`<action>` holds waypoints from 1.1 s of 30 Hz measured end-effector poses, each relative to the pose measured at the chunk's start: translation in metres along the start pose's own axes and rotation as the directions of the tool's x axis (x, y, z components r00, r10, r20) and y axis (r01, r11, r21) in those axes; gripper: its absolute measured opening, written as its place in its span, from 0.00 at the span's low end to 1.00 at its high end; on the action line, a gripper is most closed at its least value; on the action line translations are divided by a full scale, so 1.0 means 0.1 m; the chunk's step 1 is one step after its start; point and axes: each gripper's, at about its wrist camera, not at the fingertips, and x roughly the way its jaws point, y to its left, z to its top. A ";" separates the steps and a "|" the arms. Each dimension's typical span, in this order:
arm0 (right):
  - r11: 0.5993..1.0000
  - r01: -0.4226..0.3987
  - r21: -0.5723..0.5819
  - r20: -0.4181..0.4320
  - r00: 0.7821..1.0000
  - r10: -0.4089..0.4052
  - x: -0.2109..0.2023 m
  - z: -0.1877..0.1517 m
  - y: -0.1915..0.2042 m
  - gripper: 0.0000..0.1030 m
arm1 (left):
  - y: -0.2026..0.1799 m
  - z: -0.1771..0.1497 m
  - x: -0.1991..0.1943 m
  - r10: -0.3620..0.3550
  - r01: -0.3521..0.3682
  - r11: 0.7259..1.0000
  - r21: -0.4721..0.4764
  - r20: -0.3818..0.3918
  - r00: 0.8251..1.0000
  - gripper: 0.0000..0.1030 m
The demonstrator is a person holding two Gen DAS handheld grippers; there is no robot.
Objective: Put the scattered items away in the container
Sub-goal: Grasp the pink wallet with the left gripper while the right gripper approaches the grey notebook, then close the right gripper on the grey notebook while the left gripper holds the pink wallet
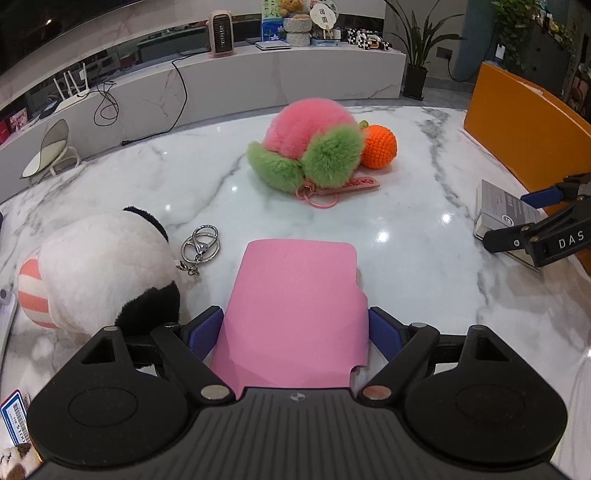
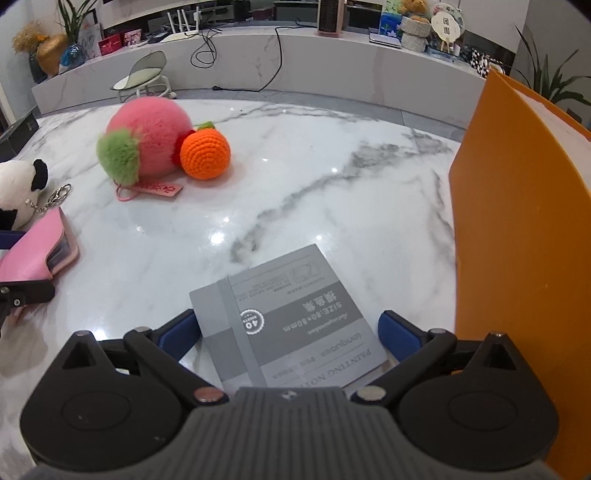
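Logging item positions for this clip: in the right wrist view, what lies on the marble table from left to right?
panda plush → pink wallet → pink-and-green fluffy peach → orange crochet ball → grey notebook → orange container

A white marble table (image 1: pixel 184 177) with grey veins fills the foreground, glossy, with small bright spots of ceiling light reflected in it; behind it runs a long, low white marble ledge (image 1: pixel 229 85) along the far wall; on the ledge stand a pink space heater (image 1: pixel 222 33), a white router with upright antennas (image 1: pixel 74 86), a closed laptop (image 1: pixel 273 44) and assorted ornaments; black cables (image 1: pixel 107 103) trail down its front; a small pale chair (image 1: pixel 51 151) sits on the grey floor; a tall potted plant (image 1: pixel 417 48) stands at the ledge's end; a gold vase (image 2: pixel 51 53) shows in the right wrist view.
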 end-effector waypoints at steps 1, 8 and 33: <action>1.000 0.001 0.002 0.001 1.000 -0.001 0.00 0.00 0.00 1.00 | 0.00 0.00 0.01 0.001 -0.001 1.000 0.000 0.005 1.000 0.96; 1.000 0.010 0.004 0.009 1.000 -0.010 -0.02 -0.03 0.02 0.99 | -0.01 -0.01 0.02 0.003 -0.003 1.000 -0.002 0.029 1.000 0.99; 1.000 0.006 -0.015 -0.003 1.000 -0.007 -0.10 -0.04 0.13 0.85 | -0.01 0.00 -0.01 0.012 -0.012 1.000 -0.008 0.001 1.000 0.95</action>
